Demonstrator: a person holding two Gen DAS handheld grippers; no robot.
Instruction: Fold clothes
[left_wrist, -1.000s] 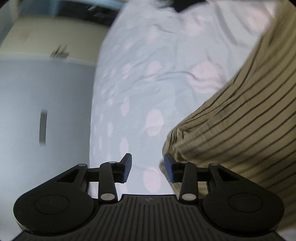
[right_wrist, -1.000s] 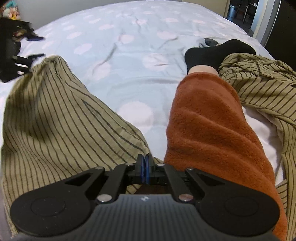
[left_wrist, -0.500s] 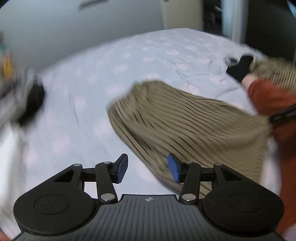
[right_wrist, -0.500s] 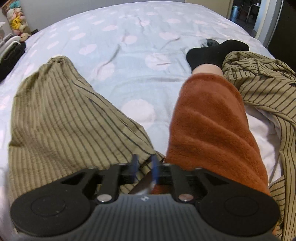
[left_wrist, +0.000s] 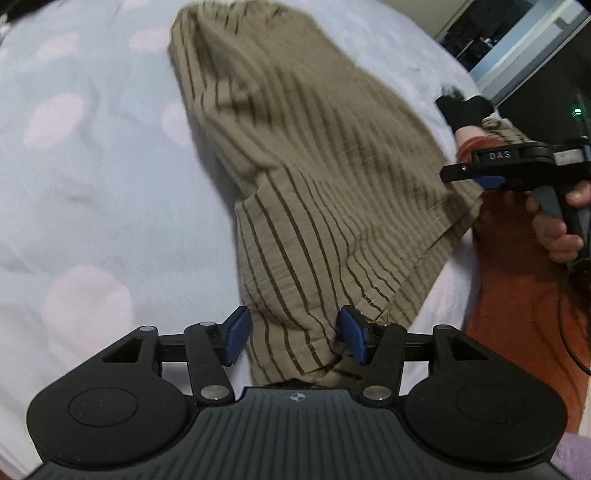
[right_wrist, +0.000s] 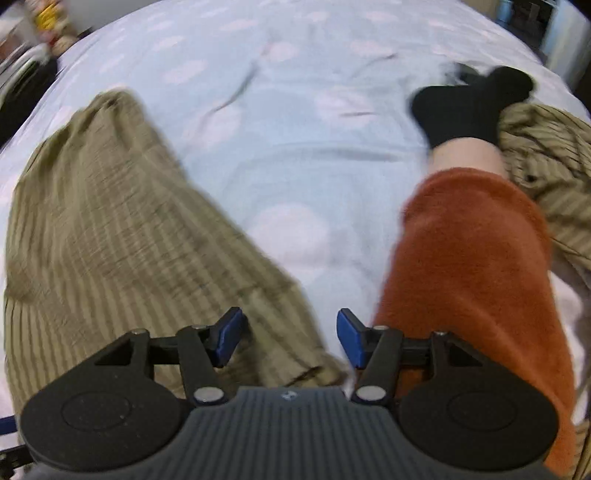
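Observation:
An olive garment with dark stripes (left_wrist: 314, 166) lies folded over on the bed, also seen at the left of the right wrist view (right_wrist: 110, 240). My left gripper (left_wrist: 294, 336) hangs over its near corner. Its jaws are opening, and the hem lies loosely between the blue pads (left_wrist: 236, 336). My right gripper (right_wrist: 290, 338) sits over the garment's other near corner, jaws opening, with cloth below them and nothing pinched. In the left wrist view the right gripper (left_wrist: 461, 175) shows from the side at the garment's right edge, held by a hand (left_wrist: 557, 236).
The bed has a pale blue sheet with pink dots (right_wrist: 295, 147). A person's leg in orange fleece (right_wrist: 472, 258) with a black sock (right_wrist: 469, 107) lies right of the garment. A second striped garment (right_wrist: 546, 155) is bunched beyond the leg. Dark clutter sits at the far left (right_wrist: 22, 81).
My left gripper swung around and rolled to the garment's near corner, jaws wider. My right gripper, shut at the garment's edge before, has opened and let the cloth drop.

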